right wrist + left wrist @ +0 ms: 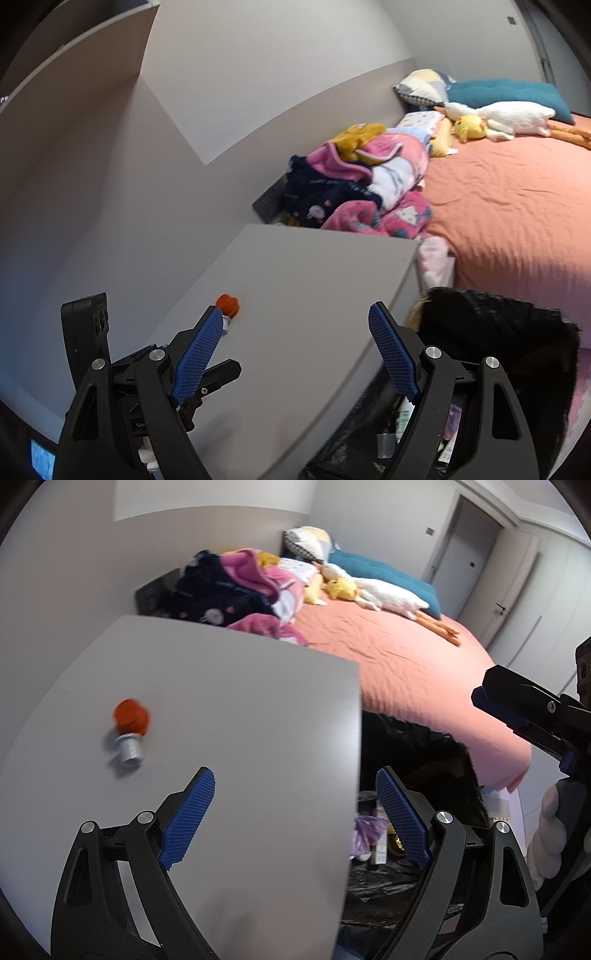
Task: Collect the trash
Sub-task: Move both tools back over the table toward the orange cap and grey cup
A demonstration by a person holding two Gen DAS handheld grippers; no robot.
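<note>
On the grey bench, toward its left edge: one small bottle (129, 734), orange cap, silver body, lying on its side.
Both my left gripper (295, 812) and right gripper (295, 354) stood wide and empty; black trash bag (399, 878) lay open off the bench's right edge. Best practice, I judged: straddle the bottle across its body, close squarely, since a round thing rolls.

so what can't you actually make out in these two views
- Small silver piece with an orange cap on the grey tabletop: blurred in the left wrist view; in the right wrist view a blue finger pad covers its lower half.
- Contents of the black bin bag: the left gripper and the table edge hide most.
- Dark box behind the heap of clothes: mostly covered, lettering too small.
</note>
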